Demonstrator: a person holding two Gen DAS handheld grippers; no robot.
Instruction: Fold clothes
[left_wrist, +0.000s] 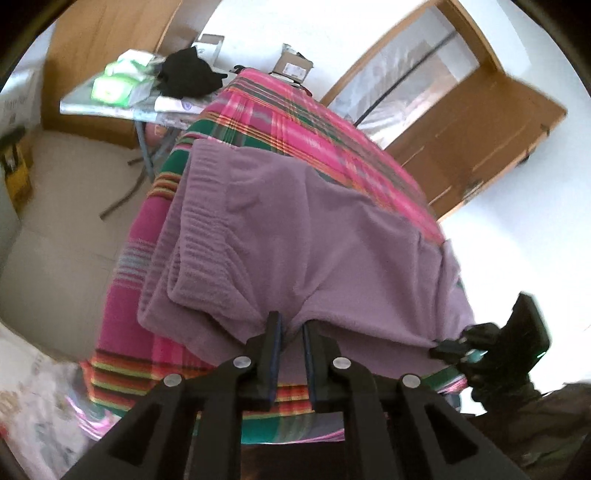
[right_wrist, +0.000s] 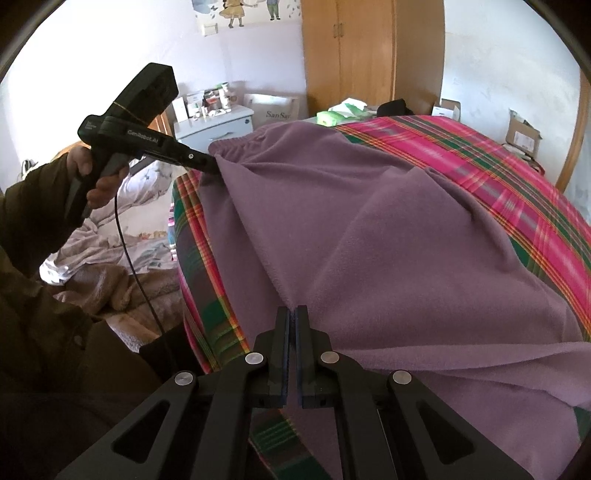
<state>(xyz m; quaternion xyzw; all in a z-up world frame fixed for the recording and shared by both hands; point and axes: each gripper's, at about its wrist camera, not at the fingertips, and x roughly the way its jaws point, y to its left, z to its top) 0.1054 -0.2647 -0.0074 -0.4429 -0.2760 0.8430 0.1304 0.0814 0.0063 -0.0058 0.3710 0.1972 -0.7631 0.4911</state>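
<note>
A purple fleece garment (left_wrist: 295, 229) (right_wrist: 369, 240) lies spread over a pink and green plaid bedspread (left_wrist: 295, 110) (right_wrist: 480, 155). Its ribbed waistband is at the far left in the left wrist view. My left gripper (left_wrist: 290, 325) (right_wrist: 212, 164) is at the garment's near edge, by the waistband. Its jaws stand a little apart, with a fold of the cloth between the tips. My right gripper (right_wrist: 292, 312) (left_wrist: 443, 349) is shut on the same edge further along. The cloth runs in a raised ridge between the two grippers.
A small table (left_wrist: 110, 103) with green packs and a black cloth stands beyond the bed. There is a wooden wardrobe (right_wrist: 369, 55), a white nightstand (right_wrist: 214, 125) and a cardboard box (right_wrist: 521, 136). Rumpled bedding (right_wrist: 110, 258) lies to the left. A hand (right_wrist: 85, 162) holds the left gripper.
</note>
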